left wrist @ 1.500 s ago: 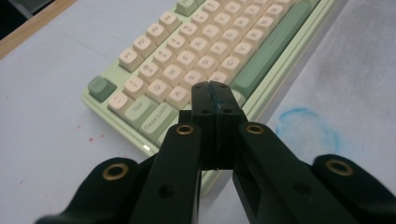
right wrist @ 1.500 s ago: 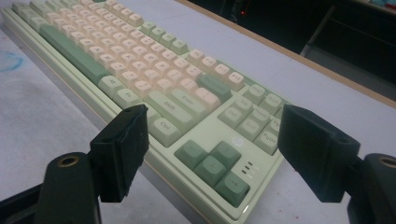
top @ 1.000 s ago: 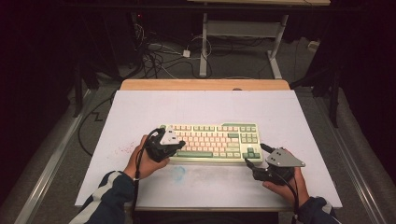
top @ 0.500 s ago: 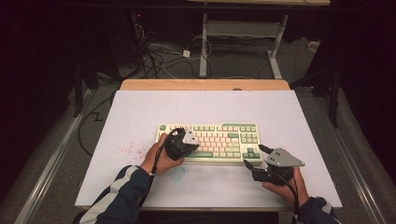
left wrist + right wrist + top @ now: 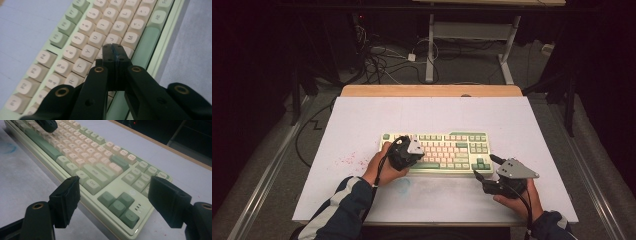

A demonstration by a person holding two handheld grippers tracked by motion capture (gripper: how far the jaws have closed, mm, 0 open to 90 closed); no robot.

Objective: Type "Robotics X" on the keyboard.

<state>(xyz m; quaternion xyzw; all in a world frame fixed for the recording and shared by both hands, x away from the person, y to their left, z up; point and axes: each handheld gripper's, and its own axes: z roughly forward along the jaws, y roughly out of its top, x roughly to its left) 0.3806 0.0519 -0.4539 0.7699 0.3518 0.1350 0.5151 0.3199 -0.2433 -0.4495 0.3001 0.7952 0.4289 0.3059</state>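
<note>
The keyboard (image 5: pixel 436 152) lies lengthwise across the counter (image 5: pixel 362 120). The left gripper (image 5: pixel 115 51), fingers pressed together, is poised directly over the middle keys; the right gripper (image 5: pixel 113 200), fingers spread apart, is held off the keyboard's right end.

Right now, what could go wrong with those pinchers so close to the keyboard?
1. The left hand-held gripper is shut, its tip over the keyboard near the N and M keys. The tip looks wider than one key, so it might press two together.
2. The right hand-held gripper is open by the arrow-key corner; moving in, a jaw might bump that corner and slide the keyboard on the white table cover.
</note>
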